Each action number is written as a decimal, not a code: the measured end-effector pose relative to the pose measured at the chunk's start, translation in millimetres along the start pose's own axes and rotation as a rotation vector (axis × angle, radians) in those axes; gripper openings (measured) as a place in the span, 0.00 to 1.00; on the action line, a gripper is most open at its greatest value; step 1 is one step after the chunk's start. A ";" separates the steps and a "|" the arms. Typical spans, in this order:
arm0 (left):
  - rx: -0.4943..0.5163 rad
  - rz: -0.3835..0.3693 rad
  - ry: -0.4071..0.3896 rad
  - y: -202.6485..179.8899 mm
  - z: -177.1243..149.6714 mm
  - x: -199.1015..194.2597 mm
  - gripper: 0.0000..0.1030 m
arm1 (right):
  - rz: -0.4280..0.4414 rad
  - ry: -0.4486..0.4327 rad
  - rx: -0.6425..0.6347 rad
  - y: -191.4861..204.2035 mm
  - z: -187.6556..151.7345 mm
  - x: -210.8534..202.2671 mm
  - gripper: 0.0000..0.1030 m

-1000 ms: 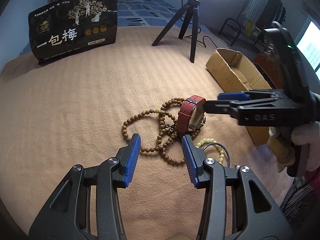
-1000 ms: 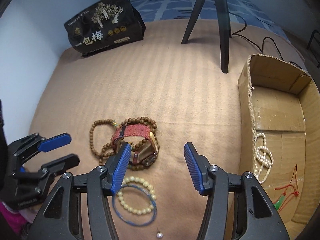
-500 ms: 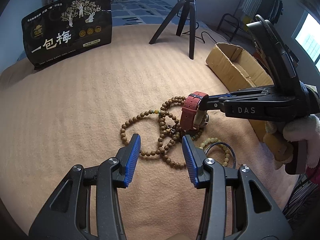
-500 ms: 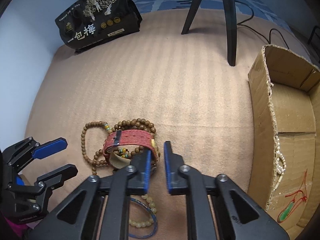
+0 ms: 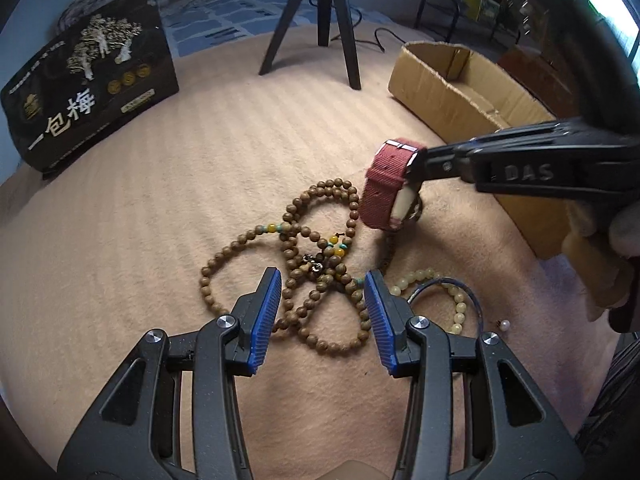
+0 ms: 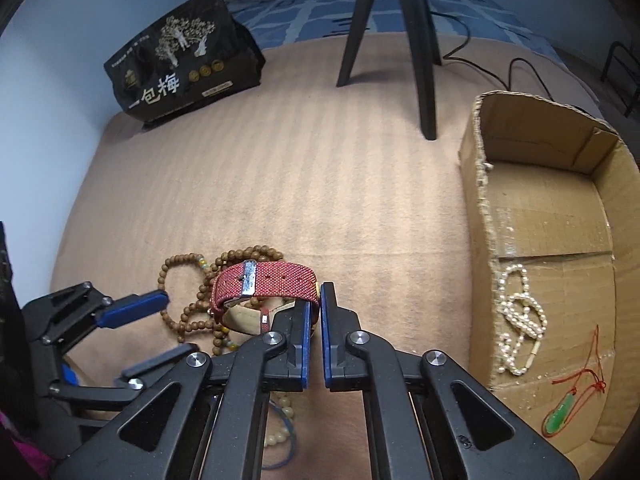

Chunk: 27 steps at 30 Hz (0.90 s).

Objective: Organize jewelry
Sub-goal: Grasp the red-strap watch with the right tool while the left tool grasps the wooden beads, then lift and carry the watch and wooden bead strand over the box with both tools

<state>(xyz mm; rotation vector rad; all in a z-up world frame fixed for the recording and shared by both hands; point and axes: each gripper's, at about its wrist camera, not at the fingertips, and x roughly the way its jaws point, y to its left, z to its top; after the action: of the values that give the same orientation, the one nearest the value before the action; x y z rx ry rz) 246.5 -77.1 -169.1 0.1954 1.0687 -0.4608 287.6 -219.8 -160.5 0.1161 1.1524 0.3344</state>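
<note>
My right gripper [image 6: 316,304] is shut on the strap of a red watch [image 6: 272,284] and holds it just above the tan blanket; it also shows from the left wrist view [image 5: 386,188]. My left gripper [image 5: 322,308] is open and empty, low over a tangle of brown wooden bead strings [image 5: 316,264]. A pale bead bracelet [image 5: 440,292] with a thin blue ring lies to the right of them. The cardboard box [image 6: 600,240] at the right holds a pearl strand [image 6: 518,316] and a green pendant on red cord [image 6: 564,412].
A black tripod [image 5: 320,20] stands at the back of the blanket. A black printed bag [image 5: 84,80] stands at the back left. A single loose pearl [image 5: 505,324] lies near the pale bracelet. My left gripper shows in the right wrist view [image 6: 152,332].
My right gripper moved in, closed on the red watch strap and lifted it off the beads. My left gripper stayed open and moved closer over the wooden beads.
</note>
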 end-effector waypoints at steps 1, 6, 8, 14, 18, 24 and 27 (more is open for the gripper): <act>0.000 0.005 0.005 -0.6 0.6 2.6 0.43 | -0.007 -0.005 -0.003 -1.1 -0.1 -1.7 0.03; -0.006 0.042 0.052 -1.5 4.4 24.5 0.43 | -0.010 -0.021 0.007 -7.9 0.1 -7.4 0.03; -0.019 0.043 0.053 0.0 5.7 30.1 0.43 | -0.009 -0.025 0.006 -9.1 -0.2 -9.6 0.03; -0.059 0.048 0.050 6.5 9.8 38.1 0.34 | -0.013 -0.038 0.002 -10.3 -1.7 -13.8 0.03; -0.071 0.047 0.035 9.1 8.5 37.2 0.21 | -0.009 -0.043 0.005 -11.4 -2.9 -14.0 0.03; -0.156 0.008 0.019 21.9 6.1 28.3 0.11 | -0.005 -0.056 0.001 -11.2 -6.8 -19.8 0.03; -0.181 -0.002 0.001 25.1 5.6 18.5 0.11 | -0.008 -0.071 -0.008 -10.4 -7.7 -26.6 0.03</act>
<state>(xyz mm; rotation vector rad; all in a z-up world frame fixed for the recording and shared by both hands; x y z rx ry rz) 269.7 -61.8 -184.4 0.0343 1.1054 -0.3637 273.1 -238.8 -143.1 0.1154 1.0805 0.3256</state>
